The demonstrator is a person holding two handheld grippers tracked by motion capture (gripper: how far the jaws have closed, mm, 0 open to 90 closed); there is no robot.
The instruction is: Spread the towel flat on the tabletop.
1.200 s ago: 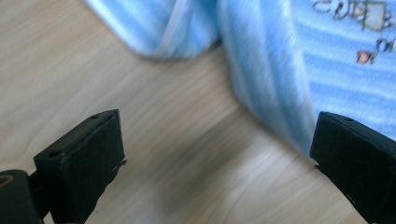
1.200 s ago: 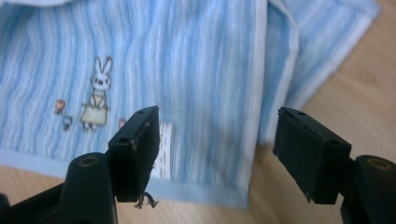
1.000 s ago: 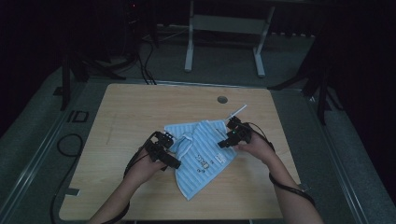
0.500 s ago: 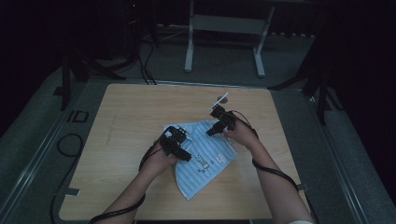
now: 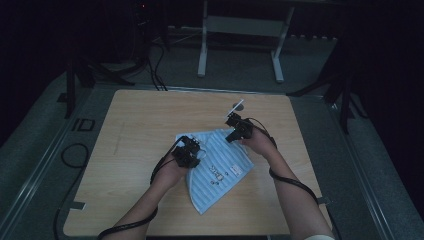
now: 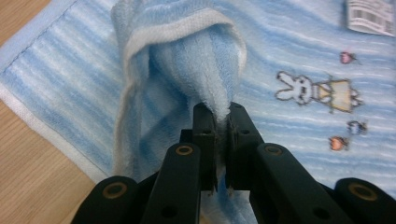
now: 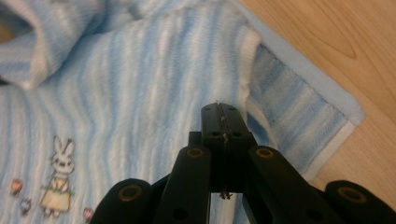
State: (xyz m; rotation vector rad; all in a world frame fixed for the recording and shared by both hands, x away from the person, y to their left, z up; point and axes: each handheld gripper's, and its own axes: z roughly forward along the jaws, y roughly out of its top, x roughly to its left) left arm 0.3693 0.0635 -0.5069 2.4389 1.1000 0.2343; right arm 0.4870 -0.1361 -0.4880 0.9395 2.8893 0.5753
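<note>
A light-blue striped towel (image 5: 220,167) with a small rabbit print (image 6: 313,91) lies rumpled on the wooden table (image 5: 145,120). My left gripper (image 5: 192,152) sits at the towel's left side. Its jaws have just been closing and now pinch a raised fold of towel (image 6: 187,60), with my left gripper (image 6: 223,116) shut on it. My right gripper (image 5: 232,134) is at the towel's far corner. Its jaws have also just been closing, and my right gripper (image 7: 219,109) stands pressed together where a turned-over hem (image 7: 252,70) runs up to its tips.
Bare wood surrounds the towel (image 7: 116,93) on every side, with most room at the left and far side. Beyond the table stand a metal frame's legs (image 5: 202,45). Cables (image 5: 70,155) lie on the dark floor at the left.
Both hands have moved inward over the towel and away from the person. Both sets of jaws went from open to shut, and the towel has bunched up between them.
</note>
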